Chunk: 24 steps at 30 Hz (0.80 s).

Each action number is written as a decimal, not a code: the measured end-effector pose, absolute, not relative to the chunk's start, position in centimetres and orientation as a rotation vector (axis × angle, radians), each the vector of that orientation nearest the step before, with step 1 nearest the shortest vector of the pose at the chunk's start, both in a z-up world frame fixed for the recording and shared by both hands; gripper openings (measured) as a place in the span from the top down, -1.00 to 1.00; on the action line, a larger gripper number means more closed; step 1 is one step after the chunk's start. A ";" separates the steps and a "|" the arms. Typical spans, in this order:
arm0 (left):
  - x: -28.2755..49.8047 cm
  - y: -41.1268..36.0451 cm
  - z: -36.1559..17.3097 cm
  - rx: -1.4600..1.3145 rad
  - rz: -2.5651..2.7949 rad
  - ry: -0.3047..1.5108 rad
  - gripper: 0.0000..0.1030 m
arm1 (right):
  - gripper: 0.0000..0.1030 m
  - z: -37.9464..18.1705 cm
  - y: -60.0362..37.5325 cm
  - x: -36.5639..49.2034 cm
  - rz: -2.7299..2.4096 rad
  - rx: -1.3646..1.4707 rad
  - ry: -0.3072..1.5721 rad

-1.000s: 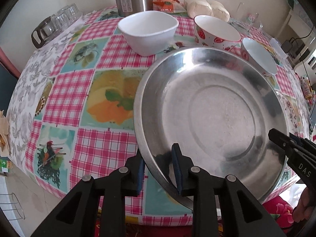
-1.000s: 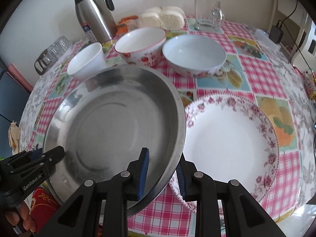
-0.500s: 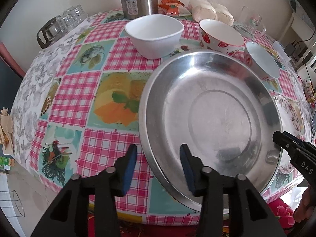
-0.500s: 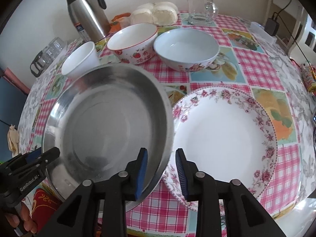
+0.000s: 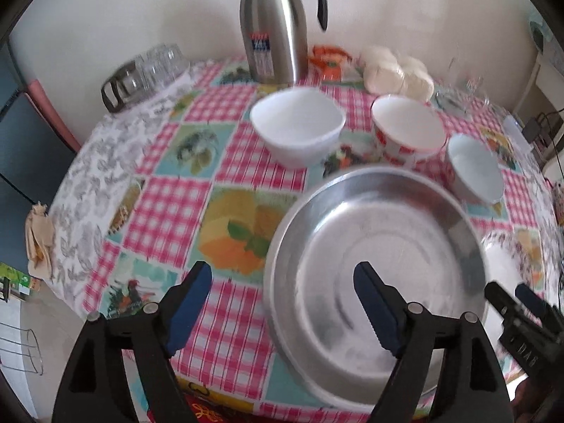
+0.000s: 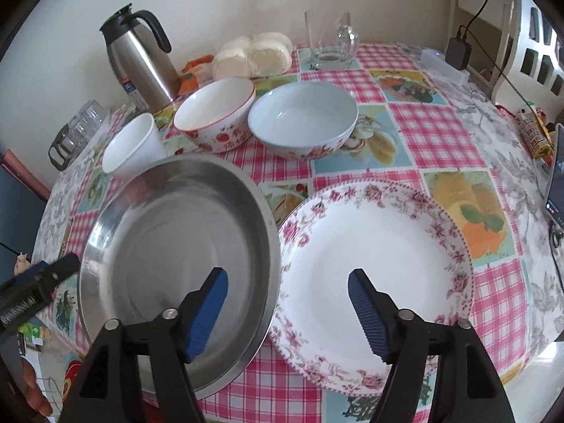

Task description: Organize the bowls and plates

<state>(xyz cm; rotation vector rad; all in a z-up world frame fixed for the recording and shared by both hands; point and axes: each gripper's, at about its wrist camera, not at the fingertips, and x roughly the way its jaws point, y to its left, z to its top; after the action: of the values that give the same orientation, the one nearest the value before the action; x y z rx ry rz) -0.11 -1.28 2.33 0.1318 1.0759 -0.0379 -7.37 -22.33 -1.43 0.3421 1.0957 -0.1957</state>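
Observation:
A large steel plate (image 5: 377,253) (image 6: 176,243) lies on the checked tablecloth, its right edge resting on a white floral plate (image 6: 380,264) (image 5: 507,257). Behind them stand a plain white bowl (image 5: 298,127) (image 6: 130,148), a strawberry bowl (image 5: 405,130) (image 6: 215,116) and a pale blue bowl (image 5: 476,169) (image 6: 303,120). My left gripper (image 5: 282,299) is open and empty over the steel plate's near left rim. My right gripper (image 6: 287,303) is open and empty over the seam between the two plates.
A steel thermos jug (image 5: 273,24) (image 6: 141,60), a rack of glasses (image 5: 148,74), wrapped white buns (image 6: 253,54) and a glass pitcher (image 6: 329,42) stand along the back. A phone (image 6: 557,183) lies at the right edge. The table's front edge is just below both grippers.
Both grippers let go of the steel plate's rim, opened wide and drew back and up. The steel plate now lies flat with its edge on the floral plate.

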 end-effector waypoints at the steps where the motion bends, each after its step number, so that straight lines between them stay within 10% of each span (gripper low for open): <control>1: -0.1 -1.9 2.8 0.133 -0.036 1.058 -0.62 | -0.57 -1.4 -22.5 -7.4 -0.207 0.344 1.087; 11: 0.0 -7.2 3.7 0.050 -0.111 1.012 -0.89 | -0.97 -2.1 -26.7 -8.6 -0.346 0.414 1.053; 24: -0.6 -14.3 1.3 0.067 -0.290 1.035 -0.94 | -1.00 -4.0 -33.7 -11.5 -0.480 0.564 1.037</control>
<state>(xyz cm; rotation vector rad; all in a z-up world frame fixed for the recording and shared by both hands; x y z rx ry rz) -0.57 -14.29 1.26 0.0673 1.0349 -0.2902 -11.48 -33.72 -4.02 0.5644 1.0370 -0.4805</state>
